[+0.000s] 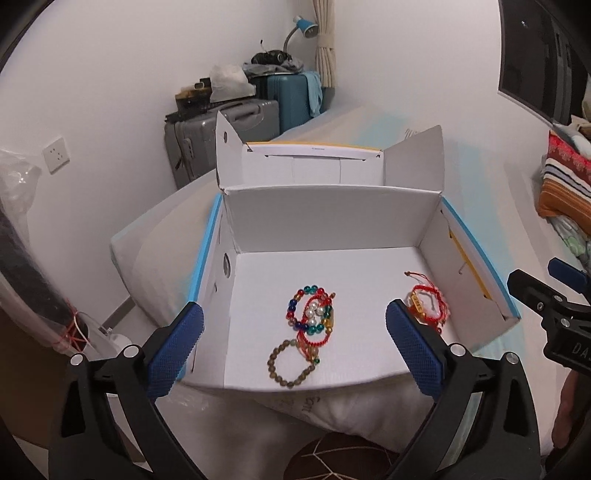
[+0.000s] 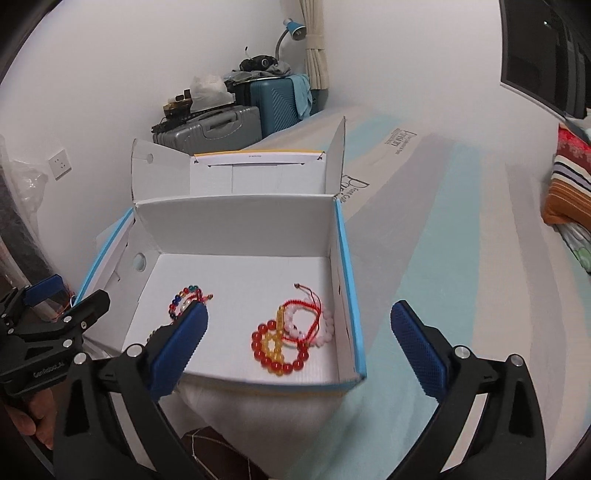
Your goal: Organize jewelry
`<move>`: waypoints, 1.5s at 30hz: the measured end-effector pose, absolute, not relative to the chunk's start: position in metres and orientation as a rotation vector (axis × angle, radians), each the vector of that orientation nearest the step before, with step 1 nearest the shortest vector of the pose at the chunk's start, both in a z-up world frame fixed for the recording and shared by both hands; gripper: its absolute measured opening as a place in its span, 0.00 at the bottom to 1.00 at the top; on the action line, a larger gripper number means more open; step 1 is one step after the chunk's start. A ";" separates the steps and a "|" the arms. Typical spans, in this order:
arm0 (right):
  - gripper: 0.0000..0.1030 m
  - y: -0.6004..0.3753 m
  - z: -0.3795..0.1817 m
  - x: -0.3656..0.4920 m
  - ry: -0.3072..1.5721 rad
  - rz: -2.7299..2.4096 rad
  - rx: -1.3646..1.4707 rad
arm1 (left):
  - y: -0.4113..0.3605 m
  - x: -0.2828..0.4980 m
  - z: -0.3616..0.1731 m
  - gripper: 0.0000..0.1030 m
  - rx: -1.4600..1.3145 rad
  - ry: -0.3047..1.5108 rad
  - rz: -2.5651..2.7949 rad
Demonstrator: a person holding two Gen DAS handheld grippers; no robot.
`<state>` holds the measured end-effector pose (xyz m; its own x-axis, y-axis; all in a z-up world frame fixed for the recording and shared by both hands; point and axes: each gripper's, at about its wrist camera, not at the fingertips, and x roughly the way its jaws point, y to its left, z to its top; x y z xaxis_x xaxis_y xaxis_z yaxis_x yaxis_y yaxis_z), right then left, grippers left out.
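Observation:
A white cardboard box (image 1: 332, 218) with blue edges lies on the bed with its lid folded back. On its floor in the left wrist view are a tangle of multicoloured and pearl beads (image 1: 310, 314), a brown bead bracelet (image 1: 293, 365) and a red cord bracelet with a gold charm (image 1: 424, 302). My left gripper (image 1: 295, 317) hangs open above the near part of the box, holding nothing. The right wrist view shows the box (image 2: 236, 225) with a red bead bracelet (image 2: 280, 354), red cord and pink beads (image 2: 325, 328). My right gripper (image 2: 299, 314) is open and holds nothing.
The box rests on a pale blue-and-white mattress (image 2: 443, 221). Grey and teal suitcases (image 1: 236, 122) stand against the far wall under a blue lamp (image 1: 306, 26). Striped pillows (image 1: 565, 184) lie at the right. A hand (image 2: 29, 417) holds the left gripper's black frame (image 2: 55, 332).

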<state>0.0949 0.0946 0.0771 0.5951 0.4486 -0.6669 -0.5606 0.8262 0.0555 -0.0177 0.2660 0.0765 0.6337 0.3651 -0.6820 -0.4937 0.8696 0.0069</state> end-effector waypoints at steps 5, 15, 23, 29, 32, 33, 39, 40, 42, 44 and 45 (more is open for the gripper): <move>0.93 0.091 0.071 0.076 0.728 0.592 -0.171 | 0.260 -0.031 0.067 0.95 -0.200 0.741 0.493; 0.93 0.089 0.050 0.053 0.757 0.573 -0.176 | 0.253 -0.049 0.046 0.94 -0.212 0.766 0.484; 0.93 0.088 0.047 0.053 0.757 0.568 -0.174 | 0.245 -0.049 0.047 0.94 -0.196 0.774 0.463; 0.93 0.087 0.047 0.054 0.760 0.566 -0.175 | 0.244 -0.048 0.047 0.94 -0.190 0.778 0.469; 0.93 0.087 0.046 0.054 0.760 0.563 -0.177 | 0.245 -0.046 0.046 0.94 -0.201 0.787 0.466; 0.93 0.087 0.046 0.054 0.760 0.562 -0.177 | 0.245 -0.045 0.045 0.94 -0.199 0.789 0.472; 0.93 0.085 0.046 0.055 0.762 0.560 -0.180 | 0.246 -0.044 0.045 0.94 -0.210 0.794 0.466; 0.93 0.085 0.046 0.055 0.763 0.560 -0.180 | 0.245 -0.043 0.045 0.94 -0.205 0.794 0.469; 0.93 0.085 0.046 0.055 0.762 0.559 -0.182 | 0.244 -0.043 0.045 0.94 -0.194 0.794 0.471; 0.93 0.085 0.046 0.055 0.765 0.559 -0.178 | 0.243 -0.043 0.045 0.94 -0.195 0.790 0.465; 0.93 0.085 0.046 0.055 0.767 0.559 -0.178 | 0.242 -0.043 0.045 0.94 -0.194 0.790 0.465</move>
